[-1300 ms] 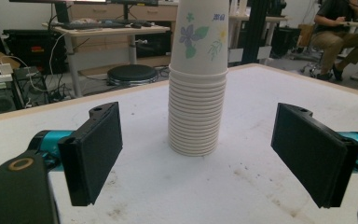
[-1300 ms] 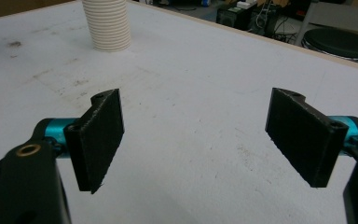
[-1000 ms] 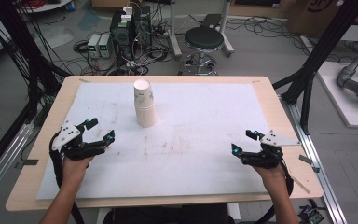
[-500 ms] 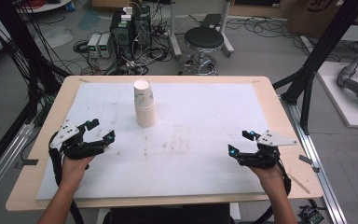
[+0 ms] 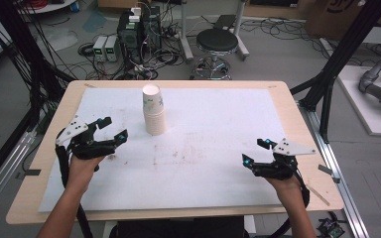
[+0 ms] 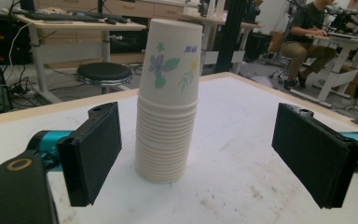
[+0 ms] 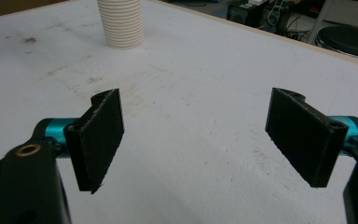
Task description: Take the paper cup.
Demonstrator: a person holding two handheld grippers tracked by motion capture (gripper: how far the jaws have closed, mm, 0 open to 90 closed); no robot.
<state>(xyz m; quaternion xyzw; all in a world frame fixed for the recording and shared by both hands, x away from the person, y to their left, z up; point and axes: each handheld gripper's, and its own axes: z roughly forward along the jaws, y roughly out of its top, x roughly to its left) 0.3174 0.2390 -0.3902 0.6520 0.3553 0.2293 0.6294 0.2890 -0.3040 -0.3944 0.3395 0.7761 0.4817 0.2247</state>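
A stack of paper cups [image 5: 154, 110] is seen upright on the white table sheet [image 5: 213, 148], toward the far side; the left gripper [image 5: 113, 130] is aimed at it, jaws spread wide, apparently short of contact; the right gripper [image 5: 256, 151] is held well apart, jaws likewise spread, nothing between them.

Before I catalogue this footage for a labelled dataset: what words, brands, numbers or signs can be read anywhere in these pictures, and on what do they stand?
Stack of paper cups: a small blue mark beside the printed flowers on the top cup, too blurred to read.
Cardboard box on the floor beyond the table: part of a dark printed mark, cut off and unreadable.
Grey boxes on the floor: no label can be made out.
Nothing else bears legible text; no word or number can be quoted.
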